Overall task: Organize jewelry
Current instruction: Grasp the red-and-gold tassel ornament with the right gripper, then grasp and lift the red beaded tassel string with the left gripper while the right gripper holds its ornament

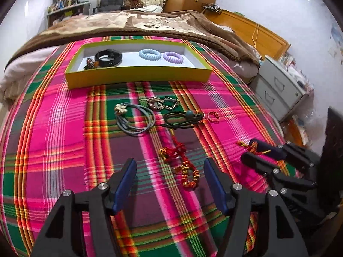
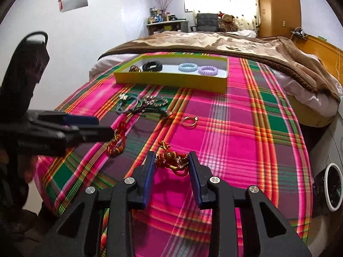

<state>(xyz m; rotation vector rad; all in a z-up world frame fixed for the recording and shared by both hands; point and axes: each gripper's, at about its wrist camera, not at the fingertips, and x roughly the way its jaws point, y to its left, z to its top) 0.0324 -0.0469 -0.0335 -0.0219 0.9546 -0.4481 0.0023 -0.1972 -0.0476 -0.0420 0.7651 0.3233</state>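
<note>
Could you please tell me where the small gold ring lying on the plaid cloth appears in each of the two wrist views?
Left wrist view: the gold ring lies right of centre, just right of the black cord tie.
Right wrist view: the gold ring sits near centre, alone on a pink band.
Shared landmark: the yellow tray, beyond the ring in both.

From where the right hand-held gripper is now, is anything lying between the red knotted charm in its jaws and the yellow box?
Yes. The gold ring lies on the plaid cloth roughly on the line from the red knotted charm to the yellow box, with the tangle of hair ties left of it. A lifted carry clears both.
</note>
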